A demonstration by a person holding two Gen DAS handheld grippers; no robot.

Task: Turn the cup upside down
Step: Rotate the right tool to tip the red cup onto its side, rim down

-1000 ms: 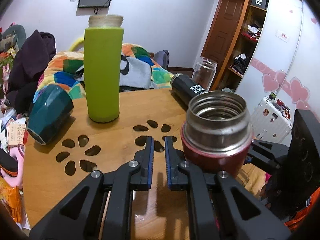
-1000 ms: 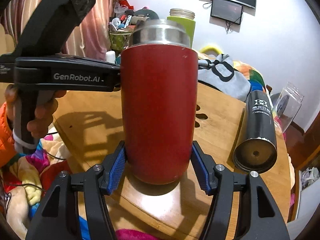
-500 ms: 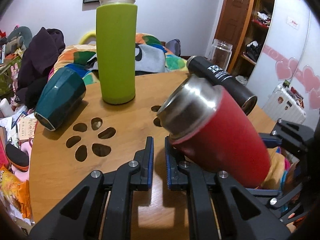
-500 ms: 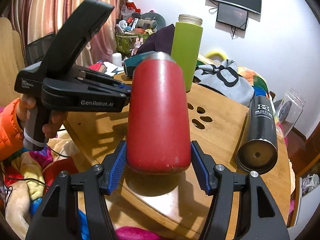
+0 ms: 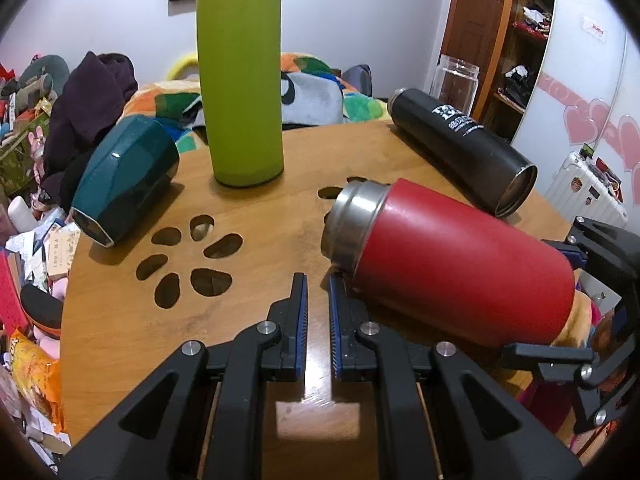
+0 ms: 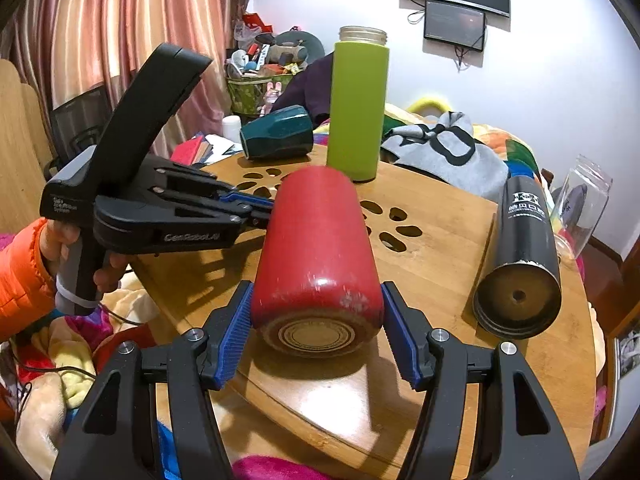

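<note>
The red cup (image 5: 460,260) with a steel rim is tipped far over above the round wooden table (image 5: 140,320), its mouth pointing away from my right gripper. My right gripper (image 6: 318,328) is shut on the red cup (image 6: 316,248) near its base; the blue pads (image 6: 236,332) press both sides. My left gripper (image 5: 318,312) is shut and empty, just left of the cup's steel mouth, low over the table. It shows from the side in the right wrist view (image 6: 256,210), its tips beside the cup.
A tall green bottle (image 5: 240,80) stands upright at the back. A teal cup (image 5: 124,176) lies on its side at the left. A black flask (image 5: 464,148) lies at the right, a clear jar (image 5: 456,84) behind it. Flower-shaped cutouts (image 5: 188,256) pierce the tabletop. Clutter surrounds the table.
The red cup has gone from upright to nearly horizontal in my right gripper, mouth swinging away and down. My left gripper stays shut in place.
</note>
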